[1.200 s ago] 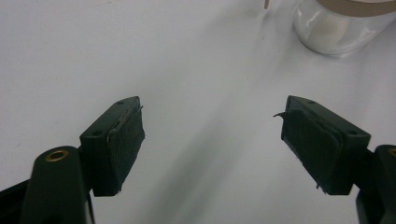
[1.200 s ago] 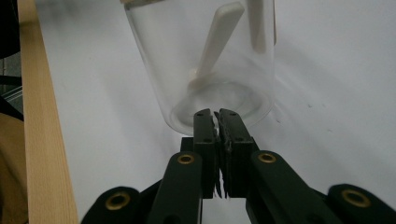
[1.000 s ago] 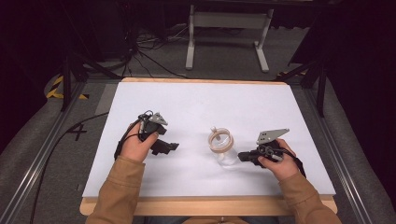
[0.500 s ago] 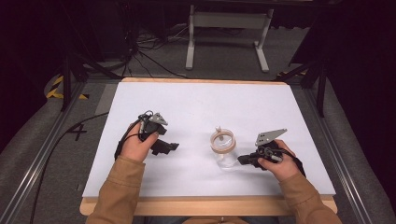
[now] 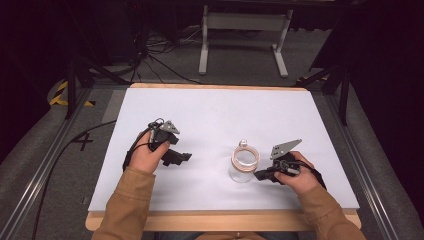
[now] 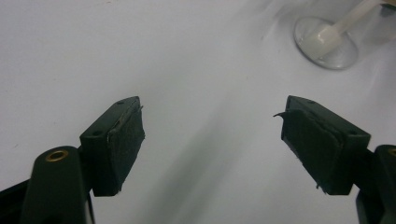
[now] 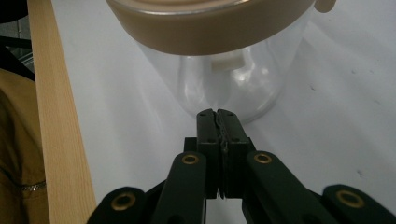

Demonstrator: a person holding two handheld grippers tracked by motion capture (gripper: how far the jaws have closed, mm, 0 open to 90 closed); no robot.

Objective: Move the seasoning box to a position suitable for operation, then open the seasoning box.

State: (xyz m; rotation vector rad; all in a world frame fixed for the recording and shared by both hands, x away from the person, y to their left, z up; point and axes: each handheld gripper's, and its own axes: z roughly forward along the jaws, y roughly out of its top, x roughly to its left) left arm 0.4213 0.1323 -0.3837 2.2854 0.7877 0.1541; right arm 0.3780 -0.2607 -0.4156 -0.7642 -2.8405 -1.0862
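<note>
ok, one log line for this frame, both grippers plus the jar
left gripper: open, empty, over table | right gripper: shut, empty, tips at base of glass jar | jar: upright, tan rim, white scoop inside

**Clear jar with tan rim stands upright on the white tabletop**

A clear glass jar (image 5: 244, 165) stands upright on the white tabletop (image 5: 210, 115), right of centre and toward the near edge. A tan band (image 7: 210, 23) rings its open mouth, and a small pale knob sits at the far side of the rim. Its walls are transparent, with the round base showing through. In the left gripper view a pale, flat-ended piece (image 6: 329, 35) shows at the jar's base. In the right gripper view the jar stands near the tabletop's wooden front edge (image 7: 60, 130).
</note>
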